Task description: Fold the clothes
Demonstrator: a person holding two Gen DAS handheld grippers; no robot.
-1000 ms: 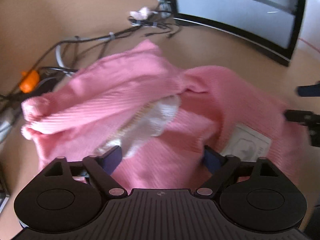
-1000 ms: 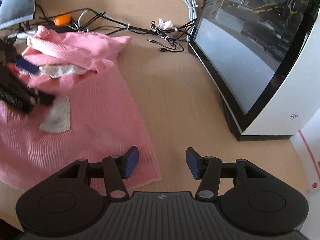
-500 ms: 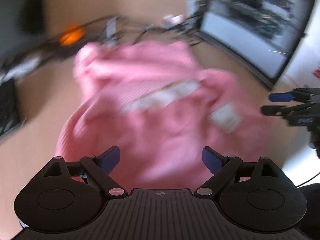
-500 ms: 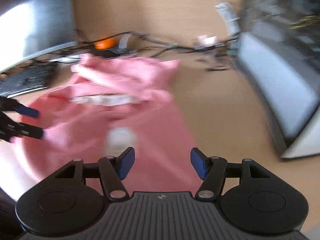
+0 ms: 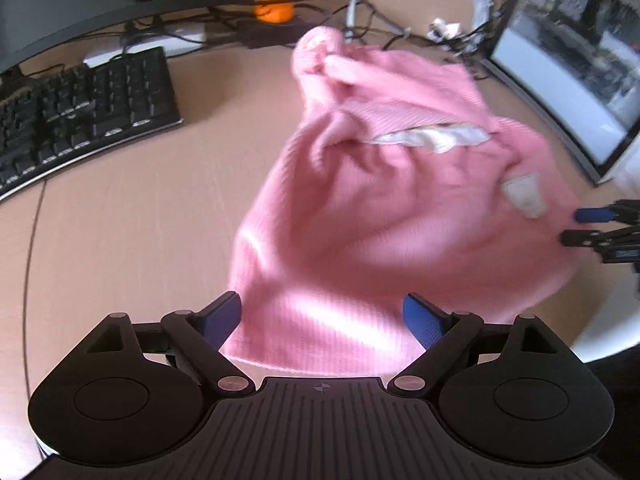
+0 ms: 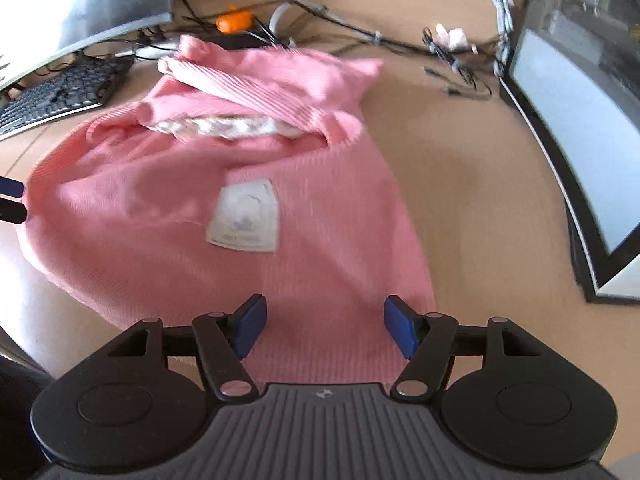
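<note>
sweater (image 6: pixel 224 200) on desk (image 6: pixel 460 184) | keyboard (image 5: pixel 80 116) left | monitor (image 6: pixel 580 128) right | cables (image 6: pixel 360 36) behind

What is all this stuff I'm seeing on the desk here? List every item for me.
Sweater: one, pink, crumpled mid-desk.
Patch: one, white, on the sweater's front.
Keyboard: one, black, far left.
Monitor: one, dark, behind the keyboard.
Computer case: one, black with white side, right.
Cables: several, black and white, along the back.
Orange object: one, among the cables.
Desk: one, light wood.
Left gripper: black, blue pads, open at the hem.
Right gripper: same, open at the hem.
</note>
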